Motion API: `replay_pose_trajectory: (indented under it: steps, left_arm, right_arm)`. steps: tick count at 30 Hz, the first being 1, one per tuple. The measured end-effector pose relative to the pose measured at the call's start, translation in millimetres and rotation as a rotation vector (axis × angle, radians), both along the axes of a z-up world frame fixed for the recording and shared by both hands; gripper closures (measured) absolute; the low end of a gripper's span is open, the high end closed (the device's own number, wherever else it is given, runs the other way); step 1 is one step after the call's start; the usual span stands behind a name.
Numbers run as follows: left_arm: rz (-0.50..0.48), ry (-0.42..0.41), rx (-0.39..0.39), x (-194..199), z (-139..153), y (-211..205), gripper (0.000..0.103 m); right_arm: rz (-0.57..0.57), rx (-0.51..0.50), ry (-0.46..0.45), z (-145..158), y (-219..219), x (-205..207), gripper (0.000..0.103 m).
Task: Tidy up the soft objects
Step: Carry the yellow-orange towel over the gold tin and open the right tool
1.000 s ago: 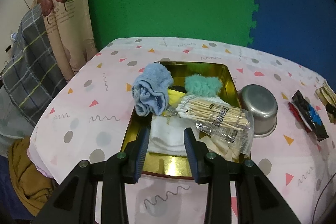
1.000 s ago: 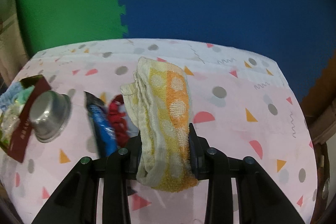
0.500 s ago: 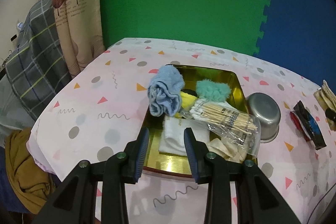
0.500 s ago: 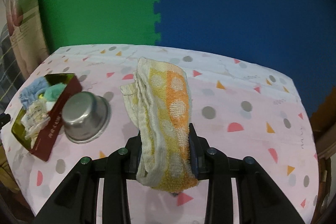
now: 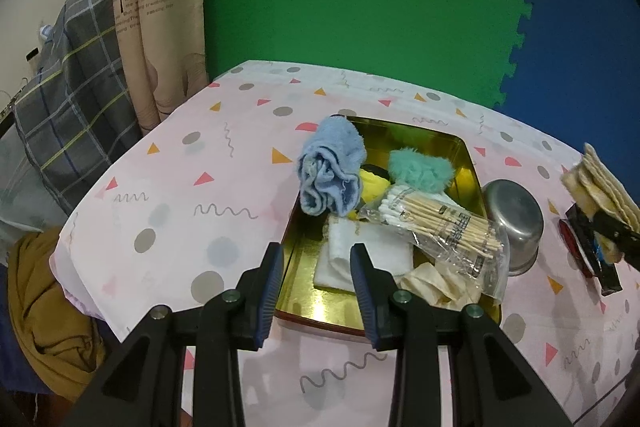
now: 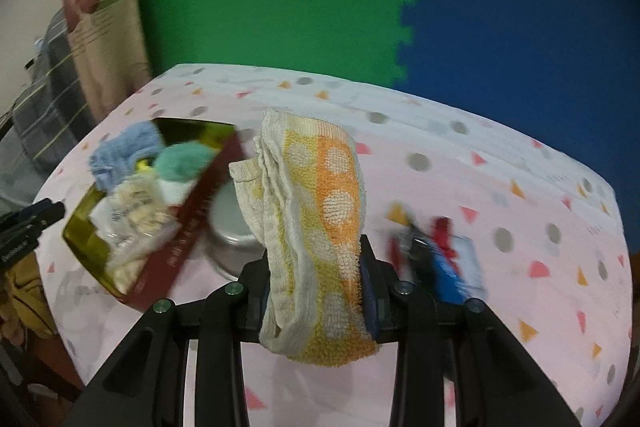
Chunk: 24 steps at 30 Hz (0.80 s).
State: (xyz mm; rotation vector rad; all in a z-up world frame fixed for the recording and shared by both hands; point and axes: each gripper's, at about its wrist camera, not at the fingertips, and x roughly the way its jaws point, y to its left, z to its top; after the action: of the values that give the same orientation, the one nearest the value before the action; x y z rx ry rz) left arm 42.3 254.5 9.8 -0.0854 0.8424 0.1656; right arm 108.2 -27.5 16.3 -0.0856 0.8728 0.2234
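Observation:
My right gripper [image 6: 316, 259] is shut on a yellow and orange dotted towel [image 6: 316, 211] and holds it above the table, right of the gold tin [image 6: 80, 227]. The towel and gripper also show at the right edge of the left wrist view [image 5: 600, 187]. My left gripper [image 5: 316, 267] is open and empty over the near edge of the gold tin [image 5: 468, 155]. In the tin lie a blue cloth [image 5: 332, 171], a teal fluffy piece [image 5: 420, 167], a white folded cloth [image 5: 360, 255], a yellow item [image 5: 374, 183] and a bag of cotton swabs [image 5: 444, 223].
A steel bowl [image 5: 516, 215] stands right of the tin. Red and blue packets [image 6: 436, 255] lie further right on the pink patterned tablecloth [image 5: 200, 187]. A plaid cloth [image 5: 72, 75] and a curtain hang left of the table. Green and blue foam mats form the back wall.
My right gripper has swung left with the towel, from over the packets toward the bowl and tin. My left gripper has drawn back and left a little from the tin.

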Motion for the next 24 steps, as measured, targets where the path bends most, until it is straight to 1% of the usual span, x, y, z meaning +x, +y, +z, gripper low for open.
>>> replay_pose_trajectory:
  steps: [8,15,24]
  left_arm:
    - [0.039,-0.007,0.016,-1,3,9,0.068]
    - [0.072,-0.007,0.015,-2,5,18,0.068]
    - [0.100,-0.002,0.019,-1,3,25,0.068]
  right_arm:
    - [0.103,0.000,-0.009,7,59,12,0.071]
    - [0.176,-0.015,-0.013,10,97,22,0.071]
    - [0.217,-0.008,0.011,2,136,42,0.070]
